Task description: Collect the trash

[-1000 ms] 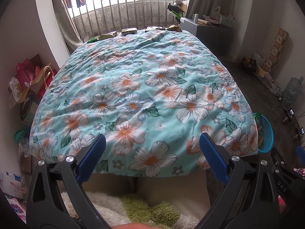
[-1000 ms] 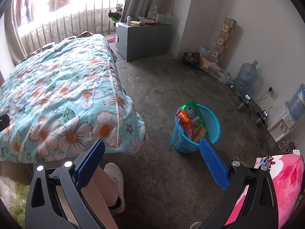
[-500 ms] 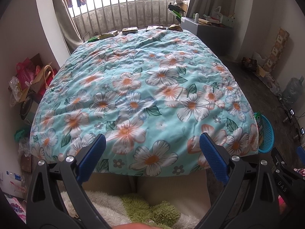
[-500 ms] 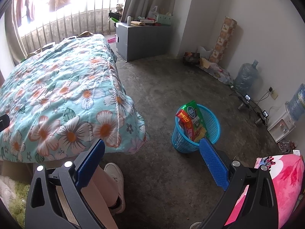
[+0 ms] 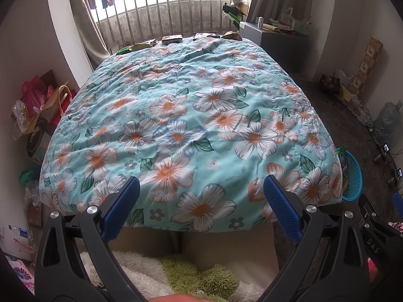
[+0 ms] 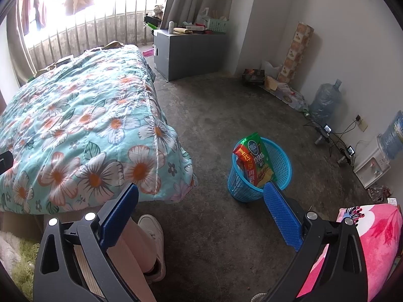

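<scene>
Here the left claw [image 5: 201,201] stands spread wide with nothing between its blue pads, held over the near edge of a bed covered by a teal floral quilt [image 5: 191,115]. Along the far edge of the quilt, just before the window railing [image 5: 176,12], several flattened wrappers [image 5: 172,39] lie in a loose row, well apart from the claw. A grey cabinet [image 5: 284,47] stands at the far right corner of the bed, with small items on top.

The right claw [image 6: 201,206] is likewise spread and empty, looking over the bare concrete floor [image 6: 226,105] to the right of the bed. A blue mesh basket [image 6: 279,158] stands on the floor near the bed's near right corner, and two snack bags [image 6: 254,158], one red and one green, stick upright out of it. The claw's right pad overlaps the basket's near rim in view; whether they touch cannot be told. In the left claw's view the same basket peeks out past the quilt's right edge. A person's leg and white shoe [image 6: 151,229] show just below the right claw's left pad.
</scene>
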`<state>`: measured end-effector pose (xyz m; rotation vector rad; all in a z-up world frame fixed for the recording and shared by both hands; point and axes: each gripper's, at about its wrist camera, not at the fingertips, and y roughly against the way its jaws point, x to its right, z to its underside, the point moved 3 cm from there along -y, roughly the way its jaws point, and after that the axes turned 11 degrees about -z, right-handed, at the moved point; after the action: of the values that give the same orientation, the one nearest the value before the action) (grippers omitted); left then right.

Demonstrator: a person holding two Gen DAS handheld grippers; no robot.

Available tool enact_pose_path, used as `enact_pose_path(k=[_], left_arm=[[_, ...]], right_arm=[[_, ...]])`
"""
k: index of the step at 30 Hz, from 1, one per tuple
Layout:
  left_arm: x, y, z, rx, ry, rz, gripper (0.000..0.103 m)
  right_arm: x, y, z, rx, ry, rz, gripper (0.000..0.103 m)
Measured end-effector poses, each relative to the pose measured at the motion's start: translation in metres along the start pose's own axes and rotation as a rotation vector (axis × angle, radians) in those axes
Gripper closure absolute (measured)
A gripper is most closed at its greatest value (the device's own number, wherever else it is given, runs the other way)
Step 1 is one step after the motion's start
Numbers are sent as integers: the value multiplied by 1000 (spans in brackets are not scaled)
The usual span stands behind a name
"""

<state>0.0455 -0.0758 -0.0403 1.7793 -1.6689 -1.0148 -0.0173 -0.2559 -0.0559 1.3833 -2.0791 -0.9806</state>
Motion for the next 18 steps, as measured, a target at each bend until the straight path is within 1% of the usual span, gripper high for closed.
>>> enact_pose_path(k=[18], left_arm=[[0, 1, -1, 2, 2, -1, 9]], right_arm=[[-2, 0, -3, 3, 0, 0, 6]])
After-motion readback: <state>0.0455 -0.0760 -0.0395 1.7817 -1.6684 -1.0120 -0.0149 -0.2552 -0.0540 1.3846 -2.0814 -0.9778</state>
